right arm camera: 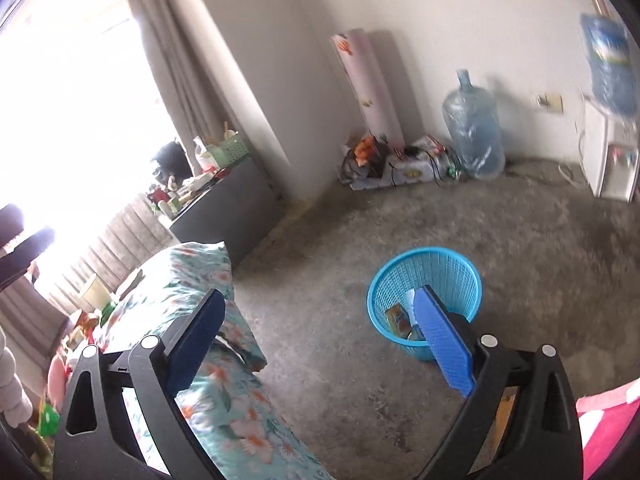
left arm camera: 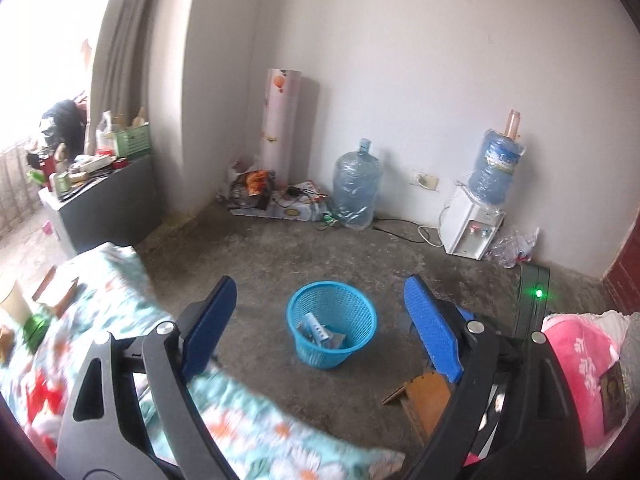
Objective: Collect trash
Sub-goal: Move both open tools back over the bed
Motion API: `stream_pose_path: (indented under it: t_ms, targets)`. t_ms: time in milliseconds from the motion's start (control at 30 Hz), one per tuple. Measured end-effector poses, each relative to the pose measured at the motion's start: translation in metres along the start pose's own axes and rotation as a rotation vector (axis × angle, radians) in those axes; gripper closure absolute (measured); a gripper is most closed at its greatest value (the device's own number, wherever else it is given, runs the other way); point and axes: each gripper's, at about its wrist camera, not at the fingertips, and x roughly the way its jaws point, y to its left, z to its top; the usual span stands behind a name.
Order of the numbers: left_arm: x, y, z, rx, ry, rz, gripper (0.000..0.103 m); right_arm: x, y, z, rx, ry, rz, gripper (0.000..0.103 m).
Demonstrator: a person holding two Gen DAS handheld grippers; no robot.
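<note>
A blue mesh waste basket (left arm camera: 332, 322) stands on the concrete floor, holding a few pieces of trash (left arm camera: 320, 334). In the left wrist view it appears between and beyond the blue pads of my left gripper (left arm camera: 320, 304), which is open and empty. In the right wrist view the same basket (right arm camera: 424, 280) sits behind the right pad, with a small yellow packet (right arm camera: 397, 317) and other scraps inside. My right gripper (right arm camera: 320, 312) is open with nothing between its fingers. Both grippers hang well above the floor.
A bed with a floral cover (right arm camera: 192, 280) fills the lower left, with small items (left arm camera: 36, 308) on it. A dark cabinet (left arm camera: 108, 200) stands by the curtain. Water jugs (left arm camera: 356, 184), a dispenser (left arm camera: 472, 224) and clutter (left arm camera: 276, 196) line the wall. A wooden stool (left arm camera: 424, 400) and pink cloth (left arm camera: 580, 356) lie lower right.
</note>
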Motion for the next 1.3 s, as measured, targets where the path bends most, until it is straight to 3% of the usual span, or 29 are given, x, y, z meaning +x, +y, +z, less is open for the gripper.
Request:
stream_pose_path:
  t_ms: [233, 400, 733, 1133, 1300]
  targets:
    - [-0.075, 0.023, -0.048, -0.073, -0.022, 0.110, 0.020, -0.025, 0.060, -0.007, -0.151, -0.022, -0.001, 0.010]
    - [-0.113, 0.038, -0.070, -0.091, -0.020, 0.203, 0.020, -0.043, 0.093, -0.017, -0.220, -0.024, 0.060, 0.010]
    - [-0.160, 0.069, -0.091, -0.154, -0.038, 0.350, 0.020, -0.051, 0.149, -0.043, -0.275, 0.101, 0.211, 0.010]
    - [-0.221, 0.100, -0.126, -0.240, -0.075, 0.524, 0.020, -0.046, 0.151, -0.051, -0.223, 0.210, 0.336, 0.010]
    - [-0.243, 0.109, -0.144, -0.279, -0.123, 0.543, 0.020, -0.033, 0.160, -0.053, -0.199, 0.267, 0.390, 0.010]
